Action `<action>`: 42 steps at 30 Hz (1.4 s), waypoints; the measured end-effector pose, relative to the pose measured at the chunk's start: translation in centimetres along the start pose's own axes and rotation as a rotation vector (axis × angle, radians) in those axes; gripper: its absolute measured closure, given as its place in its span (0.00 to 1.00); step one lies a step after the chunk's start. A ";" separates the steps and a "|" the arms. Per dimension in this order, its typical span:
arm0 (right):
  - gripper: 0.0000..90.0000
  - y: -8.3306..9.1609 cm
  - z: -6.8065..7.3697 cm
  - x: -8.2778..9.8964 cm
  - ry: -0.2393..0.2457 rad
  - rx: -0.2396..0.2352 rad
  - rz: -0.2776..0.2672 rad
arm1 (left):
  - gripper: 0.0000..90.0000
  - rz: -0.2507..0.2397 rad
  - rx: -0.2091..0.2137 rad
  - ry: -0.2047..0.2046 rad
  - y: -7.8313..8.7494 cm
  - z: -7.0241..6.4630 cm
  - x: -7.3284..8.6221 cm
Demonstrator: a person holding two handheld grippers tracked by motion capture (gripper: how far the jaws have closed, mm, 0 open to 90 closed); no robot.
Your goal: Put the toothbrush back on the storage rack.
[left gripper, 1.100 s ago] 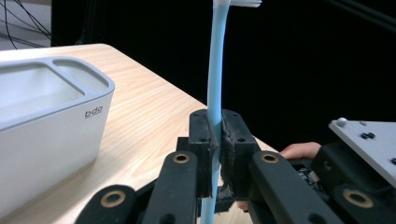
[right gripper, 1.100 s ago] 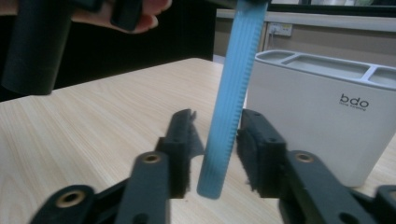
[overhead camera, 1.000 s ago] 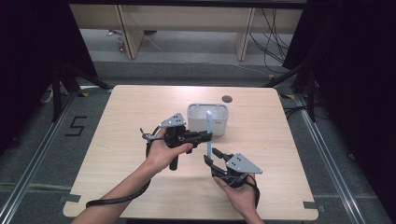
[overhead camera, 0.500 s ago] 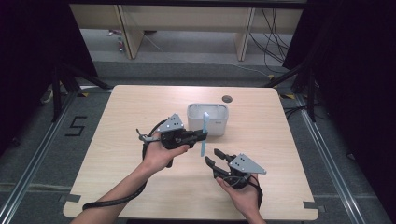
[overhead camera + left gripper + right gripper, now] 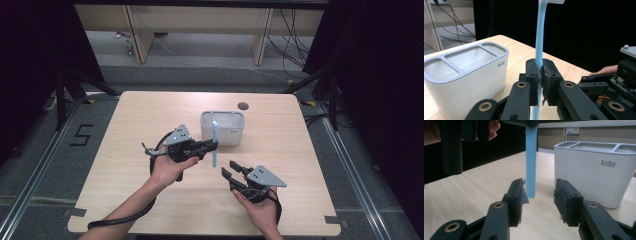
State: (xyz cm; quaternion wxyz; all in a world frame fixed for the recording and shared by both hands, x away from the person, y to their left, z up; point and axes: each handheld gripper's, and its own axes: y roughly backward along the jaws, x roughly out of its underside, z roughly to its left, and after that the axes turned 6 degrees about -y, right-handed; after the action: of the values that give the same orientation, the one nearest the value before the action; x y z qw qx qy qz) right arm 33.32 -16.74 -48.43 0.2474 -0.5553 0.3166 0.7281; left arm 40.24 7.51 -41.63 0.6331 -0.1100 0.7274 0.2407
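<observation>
we are holding a blue toothbrush (image 5: 214,145) upright in the left gripper (image 5: 212,145), above the table (image 5: 125,125) and just in front of the white holder (image 5: 222,128). in the left gripper view the pads (image 5: 532,75) are pressing on the toothbrush handle (image 5: 539,37) from both sides, with the jaws fully closed on it; the handle is rising straight up between them and its head is reaching the top edge of that view. the holder (image 5: 466,72) is standing to the left of the handle there, showing three compartments in its grey top; none of them is holding the toothbrush.

we are keeping the right gripper (image 5: 231,169) low over the table, nearer the person's edge and to the right of the left hand (image 5: 167,167). its jaws have just been closing, yet they are standing apart with nothing gripped. in the right gripper view the lower end of the toothbrush (image 5: 531,162) is hanging beyond the left pad (image 5: 517,195), off the table surface, and we cannot tell whether it is reaching in between the pads. the holder (image 5: 596,172) is standing upright at the right of that view, close to the toothbrush but apart from it.
</observation>
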 end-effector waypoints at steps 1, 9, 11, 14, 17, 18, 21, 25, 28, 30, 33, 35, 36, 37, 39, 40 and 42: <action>0.67 0.0 0.1 -0.2 -0.011 0.001 0.003 | 0.93 0.006 -0.003 0.005 0.0 -0.1 0.0; 0.69 -0.9 0.4 -1.4 0.007 -0.026 -0.005 | 0.93 0.034 0.019 -0.028 -0.8 -1.1 0.6; 0.69 -1.2 0.6 -1.6 0.011 -0.019 0.001 | 0.93 0.036 0.022 -0.033 -0.9 -1.3 0.7; 0.70 -1.4 0.7 -1.9 0.007 -0.016 0.003 | 0.93 0.037 0.028 -0.032 -1.2 -1.5 0.8; 0.71 -1.6 0.7 -2.1 0.011 -0.010 0.006 | 0.93 0.028 0.030 -0.031 -1.3 -1.5 0.8; 0.72 -1.6 0.7 -2.1 0.010 -0.009 0.012 | 0.93 0.035 0.024 -0.032 -1.3 -1.6 0.8; 0.72 -1.6 0.7 -2.1 0.026 0.005 0.018 | 0.93 0.035 0.023 -0.031 -1.3 -1.6 0.8; 0.73 -1.8 0.8 -2.2 0.015 0.016 0.018 | 0.93 0.041 0.027 -0.033 -1.4 -1.7 0.8; 0.78 -2.0 0.8 -2.1 0.023 0.009 0.022 | 0.93 0.041 0.033 -0.035 -1.5 -1.7 0.7; 0.79 -2.0 0.8 -2.1 0.023 0.011 0.020 | 0.93 0.042 0.032 -0.034 -1.5 -1.8 0.7; 0.80 -2.0 0.8 -2.2 0.015 0.009 0.019 | 0.93 0.044 0.034 -0.032 -1.6 -1.8 0.8; 0.82 -1.9 0.7 -2.3 0.032 0.031 0.016 | 0.93 0.043 0.035 -0.029 -1.6 -1.8 0.8; 0.84 -1.8 0.7 -2.4 0.037 0.037 0.020 | 0.93 0.044 0.035 -0.027 -1.6 -1.8 0.8; 0.87 -1.8 0.8 -2.4 0.025 0.028 0.028 | 0.93 0.046 0.038 -0.023 -1.7 -1.8 0.8; 0.87 -1.8 0.8 -2.4 0.030 0.031 0.026 | 0.93 0.046 0.038 -0.022 -1.7 -1.8 0.8; 0.88 -1.8 0.8 -2.4 0.026 0.032 0.024 | 0.93 0.044 0.036 -0.015 -1.7 -1.8 0.8; 0.88 -1.8 0.7 -2.4 0.026 0.021 0.015 | 0.90 0.039 0.046 0.015 -1.7 -1.7 0.7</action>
State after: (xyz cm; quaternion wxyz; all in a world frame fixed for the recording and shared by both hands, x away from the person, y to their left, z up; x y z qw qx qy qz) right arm 34.78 -15.03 -46.36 0.2436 -0.5596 0.3316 0.7194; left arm 39.40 5.31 -42.54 0.6253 -0.0830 0.7393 0.2357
